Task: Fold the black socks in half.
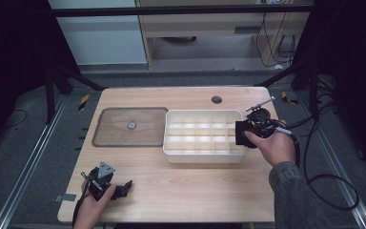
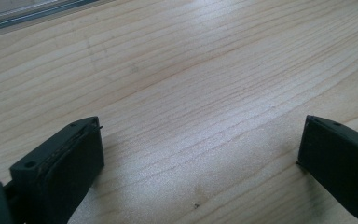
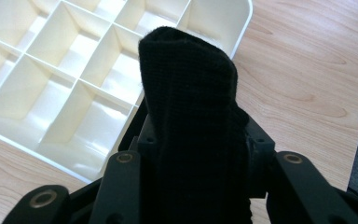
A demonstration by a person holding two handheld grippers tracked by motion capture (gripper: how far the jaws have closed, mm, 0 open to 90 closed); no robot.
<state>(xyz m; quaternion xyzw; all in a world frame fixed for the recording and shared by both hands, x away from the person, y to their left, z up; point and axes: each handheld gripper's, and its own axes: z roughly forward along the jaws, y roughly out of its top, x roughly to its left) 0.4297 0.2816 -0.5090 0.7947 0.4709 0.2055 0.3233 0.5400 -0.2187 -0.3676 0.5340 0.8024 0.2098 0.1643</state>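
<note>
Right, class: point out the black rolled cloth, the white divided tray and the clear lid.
black rolled cloth (image 3: 186,116), right gripper view, middle of its knitted side.
white divided tray (image 1: 200,157), high view, its near outer wall.
clear lid (image 1: 112,129), high view, flat pane left of its knob.

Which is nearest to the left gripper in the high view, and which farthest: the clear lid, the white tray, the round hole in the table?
From the left gripper:
1. Clear lid, lying flat, up and just right of it.
2. White tray, farther right, mid-table.
3. Round hole, by the far edge.
</note>
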